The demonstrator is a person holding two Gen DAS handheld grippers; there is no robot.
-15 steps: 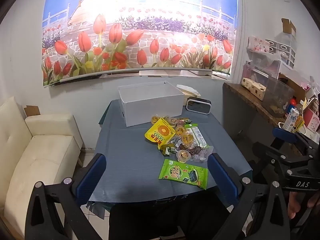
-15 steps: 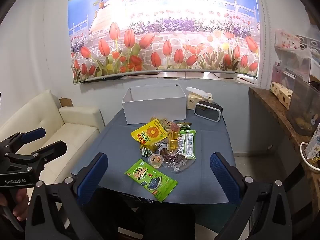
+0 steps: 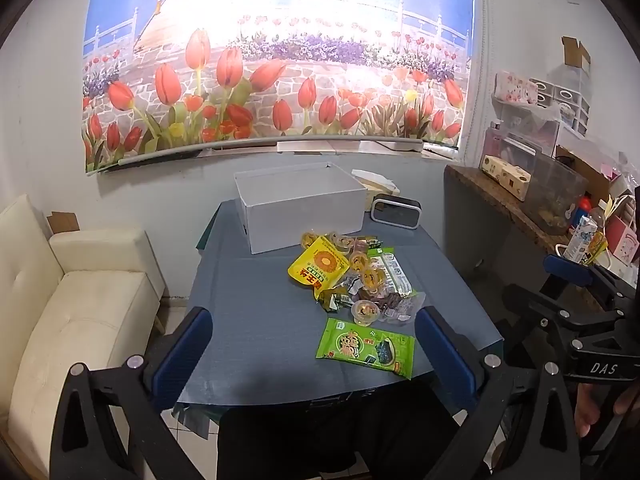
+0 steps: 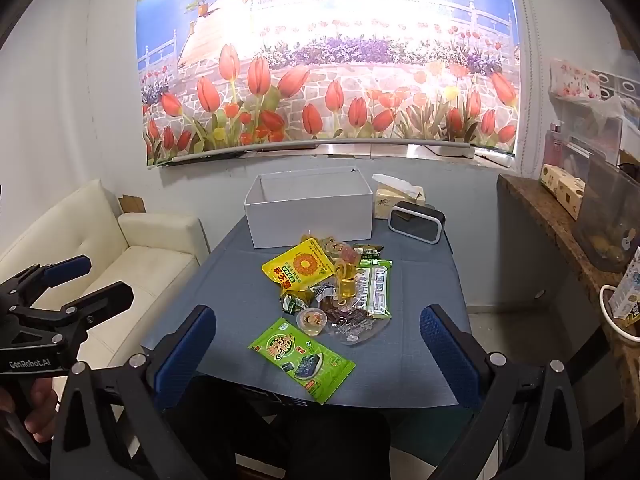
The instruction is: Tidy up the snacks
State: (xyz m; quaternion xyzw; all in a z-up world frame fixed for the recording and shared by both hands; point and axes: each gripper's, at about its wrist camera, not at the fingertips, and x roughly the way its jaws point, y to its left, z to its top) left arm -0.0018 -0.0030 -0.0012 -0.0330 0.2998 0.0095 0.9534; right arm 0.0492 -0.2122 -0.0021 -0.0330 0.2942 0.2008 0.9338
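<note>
While both claws hung short of the table (image 3: 248, 320), neither had hold of anything. From the left wrist view the left claw (image 3: 316, 344) stood spread wide, its blue fingers (image 3: 182, 354) well apart, and the green seaweed packet (image 3: 366, 347) lay between them toward 3 o'clock, near the table's front edge. Beyond it at 12 o'clock sat the snack pile: a jelly cup (image 3: 365, 312), a yellow sunflower packet (image 3: 319, 267) and a long green-edged packet (image 3: 394, 274), heaped together and touching. Farther at 12 o'clock stood the white box (image 3: 304, 216), open-topped, with a black clock (image 3: 396, 213) just beside it at 3 o'clock.

From the right wrist view the right claw (image 4: 318, 350) gaped equally wide, with the green seaweed packet (image 4: 302, 360) lying almost midway between its fingers, tilted. The pile lay at 12 o'clock of it, the white box (image 4: 312, 216) behind. A cream sofa (image 4: 132, 264) stood at 9 o'clock of the table.
</note>
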